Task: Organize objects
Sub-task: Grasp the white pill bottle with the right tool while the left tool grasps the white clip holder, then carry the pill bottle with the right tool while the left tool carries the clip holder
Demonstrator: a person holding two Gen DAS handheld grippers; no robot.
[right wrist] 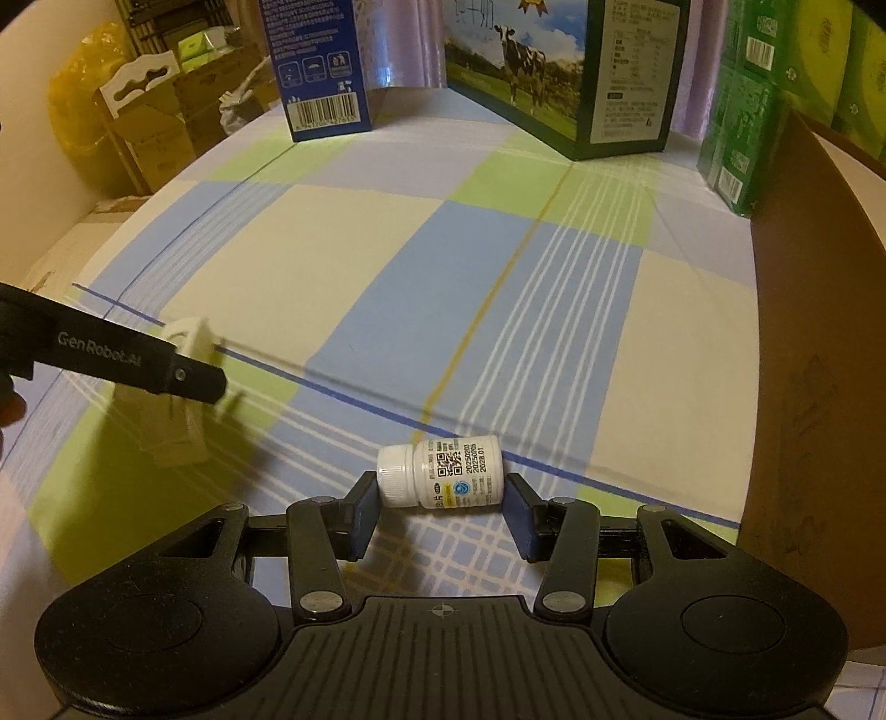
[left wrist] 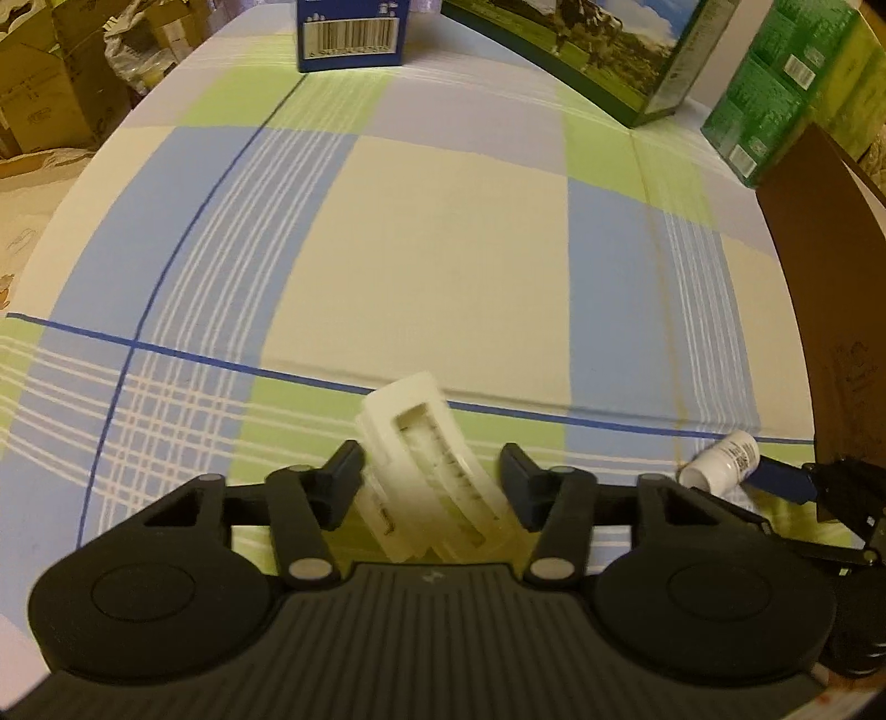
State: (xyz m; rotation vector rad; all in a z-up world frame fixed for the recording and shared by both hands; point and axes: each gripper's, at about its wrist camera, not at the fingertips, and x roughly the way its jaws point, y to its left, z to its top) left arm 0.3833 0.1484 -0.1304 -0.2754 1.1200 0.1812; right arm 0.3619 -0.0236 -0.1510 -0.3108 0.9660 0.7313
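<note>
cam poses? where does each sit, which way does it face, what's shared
Left wrist: behind the left gripper, facing along the checked tablecloth; its fingers flank a cream plastic piece.
Right wrist: behind the right gripper, facing the same way; a white bottle lies sideways between its fingertips.
Shared: both objects, the blue carton, the cow box.

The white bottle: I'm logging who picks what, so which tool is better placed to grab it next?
The right tool. The white bottle lies on its side between its open fingers, cap and base facing the pads. The left tool is off to the side around a cream plastic piece.
</note>
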